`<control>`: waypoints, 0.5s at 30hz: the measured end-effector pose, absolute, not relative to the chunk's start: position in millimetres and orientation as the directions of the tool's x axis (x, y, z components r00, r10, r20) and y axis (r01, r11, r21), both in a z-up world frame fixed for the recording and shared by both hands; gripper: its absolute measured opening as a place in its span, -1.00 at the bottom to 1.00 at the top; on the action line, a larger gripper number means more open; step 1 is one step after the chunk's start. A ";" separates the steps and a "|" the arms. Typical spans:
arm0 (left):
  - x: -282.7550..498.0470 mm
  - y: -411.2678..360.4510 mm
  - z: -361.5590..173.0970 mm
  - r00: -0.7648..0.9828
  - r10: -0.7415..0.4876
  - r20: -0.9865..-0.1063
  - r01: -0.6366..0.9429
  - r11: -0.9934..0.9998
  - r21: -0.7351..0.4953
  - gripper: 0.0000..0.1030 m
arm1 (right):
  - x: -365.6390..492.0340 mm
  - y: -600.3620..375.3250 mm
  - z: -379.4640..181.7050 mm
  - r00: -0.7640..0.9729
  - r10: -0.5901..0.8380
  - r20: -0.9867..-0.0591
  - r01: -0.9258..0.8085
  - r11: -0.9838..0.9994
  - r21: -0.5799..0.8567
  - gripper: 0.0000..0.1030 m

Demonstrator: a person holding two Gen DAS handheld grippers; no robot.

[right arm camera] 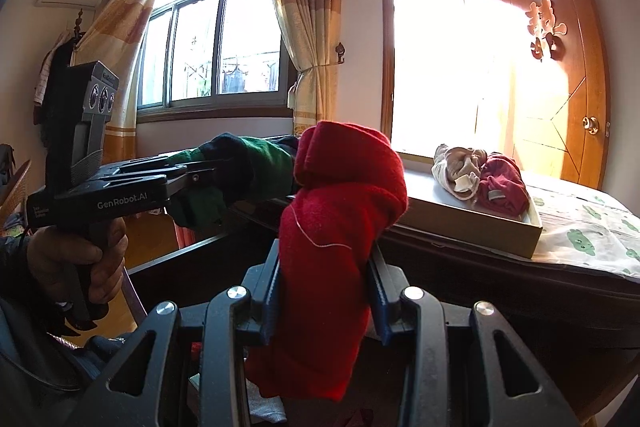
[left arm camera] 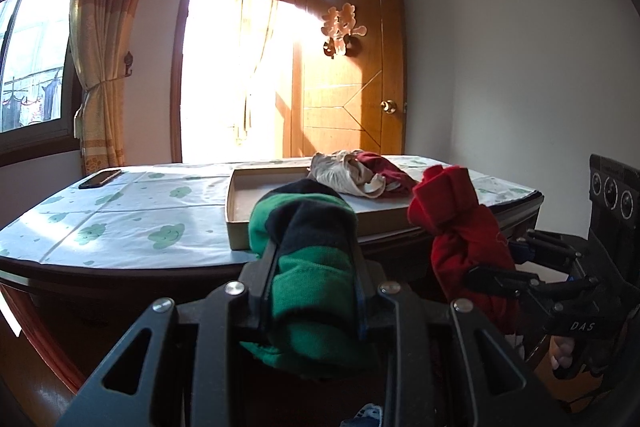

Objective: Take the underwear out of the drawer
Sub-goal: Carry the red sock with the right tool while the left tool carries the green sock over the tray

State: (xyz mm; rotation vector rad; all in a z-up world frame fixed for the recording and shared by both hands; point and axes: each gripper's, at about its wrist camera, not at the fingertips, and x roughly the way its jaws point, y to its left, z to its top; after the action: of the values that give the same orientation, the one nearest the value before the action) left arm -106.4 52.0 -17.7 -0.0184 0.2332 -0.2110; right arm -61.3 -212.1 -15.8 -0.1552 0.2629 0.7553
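Clamping a rolled green-and-black cloth bundle [left arm camera: 308,251], the left gripper [left arm camera: 316,259] and the right gripper [right arm camera: 326,267], clamped on a rolled red fleece bundle [right arm camera: 340,203], hover short of the shallow cardboard tray [left arm camera: 240,223] already holding two garments [left arm camera: 360,175] beyond the fingertips.

Tray [left arm camera: 236,223] on table [left arm camera: 120,227], two crumpled garments [left arm camera: 360,175] side by side at its far end. Phone [left arm camera: 99,179] at table's far left corner. Door [left arm camera: 352,67] behind table.

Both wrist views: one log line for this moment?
left gripper: shut on green-and-black underwear | right gripper: shut on red underwear | tray: two garments
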 end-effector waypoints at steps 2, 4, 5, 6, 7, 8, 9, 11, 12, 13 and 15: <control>-108.2 50.7 -16.8 0.955 -0.206 -0.215 0.204 0.978 -0.031 -0.46 | -61.1 -212.3 -14.2 0.700 0.656 -0.282 -0.693 0.719 -0.048 -0.23; -110.5 49.7 -15.6 0.958 -0.205 -0.201 0.204 0.979 -0.022 -0.46 | -62.4 -211.9 -12.9 0.703 0.656 -0.274 -0.692 0.720 -0.051 -0.23; -111.9 49.5 -14.9 0.960 -0.203 -0.191 0.204 0.979 -0.018 -0.46 | -63.0 -212.3 -12.5 0.705 0.656 -0.269 -0.691 0.721 -0.054 -0.23; -113.1 49.3 -14.1 0.962 -0.202 -0.182 0.203 0.979 -0.013 -0.46 | -63.5 -212.8 -12.0 0.708 0.656 -0.263 -0.690 0.722 -0.057 -0.23; -113.8 49.0 -13.0 0.964 -0.200 -0.176 0.202 0.979 -0.008 -0.46 | -63.9 -213.3 -11.1 0.709 0.656 -0.257 -0.689 0.722 -0.060 -0.23; -114.1 48.7 -11.9 0.965 -0.198 -0.171 0.201 0.980 -0.004 -0.46 | -64.3 -213.4 -10.0 0.712 0.655 -0.252 -0.688 0.722 -0.065 -0.23; -114.1 48.6 -10.6 0.967 -0.195 -0.167 0.198 0.980 0.000 -0.46 | -63.3 -213.3 -8.3 0.714 0.654 -0.250 -0.687 0.723 -0.071 -0.23; -113.3 49.8 -7.2 0.969 -0.190 -0.160 0.192 0.981 0.001 -0.46 | -61.7 -213.2 -4.8 0.712 0.658 -0.248 -0.690 0.720 -0.073 -0.23; -112.3 50.5 -5.1 0.970 -0.186 -0.157 0.189 0.982 0.001 -0.46 | -60.5 -212.7 -2.8 0.713 0.656 -0.248 -0.689 0.720 -0.078 -0.23; -111.1 51.3 -2.7 0.971 -0.183 -0.154 0.185 0.983 0.001 -0.46 | -59.1 -212.3 -0.8 0.715 0.653 -0.249 -0.688 0.721 -0.084 -0.23; -108.4 52.1 2.4 0.972 -0.184 -0.147 0.187 0.982 0.006 -0.46 | -56.3 -212.1 3.7 0.714 0.655 -0.247 -0.690 0.718 -0.090 -0.23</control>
State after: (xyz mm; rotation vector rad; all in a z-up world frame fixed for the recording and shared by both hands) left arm -108.4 52.1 2.4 0.0197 0.1469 -0.1873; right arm -56.3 -212.1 3.7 -0.1806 0.2037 0.7493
